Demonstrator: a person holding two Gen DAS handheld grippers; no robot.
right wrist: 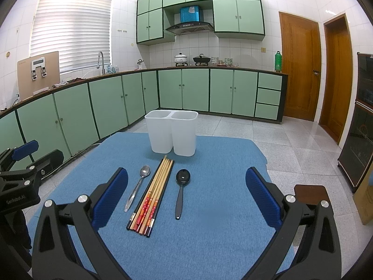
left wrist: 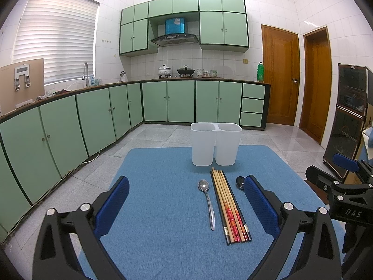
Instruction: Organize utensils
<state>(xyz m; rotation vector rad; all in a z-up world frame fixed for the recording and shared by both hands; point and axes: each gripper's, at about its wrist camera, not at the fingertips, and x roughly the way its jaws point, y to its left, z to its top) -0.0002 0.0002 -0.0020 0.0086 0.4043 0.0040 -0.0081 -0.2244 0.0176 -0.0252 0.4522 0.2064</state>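
A white two-compartment holder (left wrist: pixel 215 143) (right wrist: pixel 172 133) stands at the far side of a blue mat (left wrist: pixel 163 198) (right wrist: pixel 209 210). In front of it lie a metal spoon (left wrist: pixel 207 200) (right wrist: pixel 137 187), a row of several chopsticks (left wrist: pixel 229 206) (right wrist: pixel 152 194) and a black spoon (right wrist: pixel 181 190), partly hidden behind a finger in the left wrist view (left wrist: pixel 240 183). My left gripper (left wrist: pixel 186 204) is open and empty above the mat's near side. My right gripper (right wrist: pixel 186 196) is open and empty, near the utensils.
The mat covers a low table on a tiled kitchen floor. Green cabinets run along the left and back walls. Wooden doors (left wrist: pixel 279 74) and a dark cabinet (left wrist: pixel 349 121) stand at the right. Each gripper shows at the edge of the other's view (left wrist: pixel 338 186) (right wrist: pixel 21 177).
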